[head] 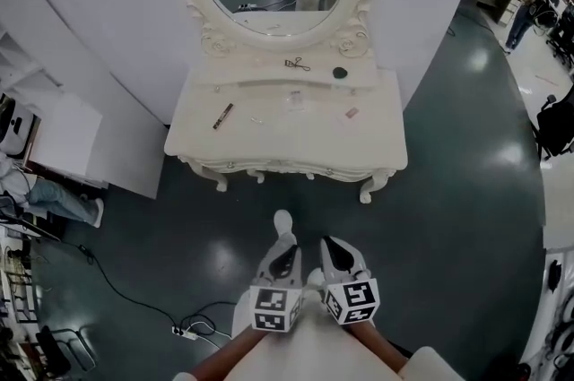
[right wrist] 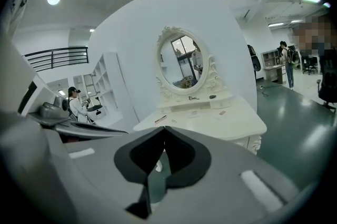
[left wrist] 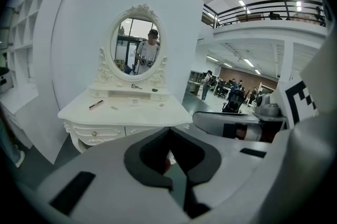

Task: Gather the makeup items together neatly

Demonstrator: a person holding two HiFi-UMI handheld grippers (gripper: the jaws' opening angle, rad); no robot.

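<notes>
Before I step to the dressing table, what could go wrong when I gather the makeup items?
1. The dark stick lies on the tabletop's left side; a clumsy nudge might roll it off.
2. The small pale pieces hardly stand out against the white table and could be missed.
3. A cable runs across the floor at your left; it might catch a foot.

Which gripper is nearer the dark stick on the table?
Left. The left gripper is short of the table, below-right of the dark stick; the right gripper is beside it, farther right.
</notes>
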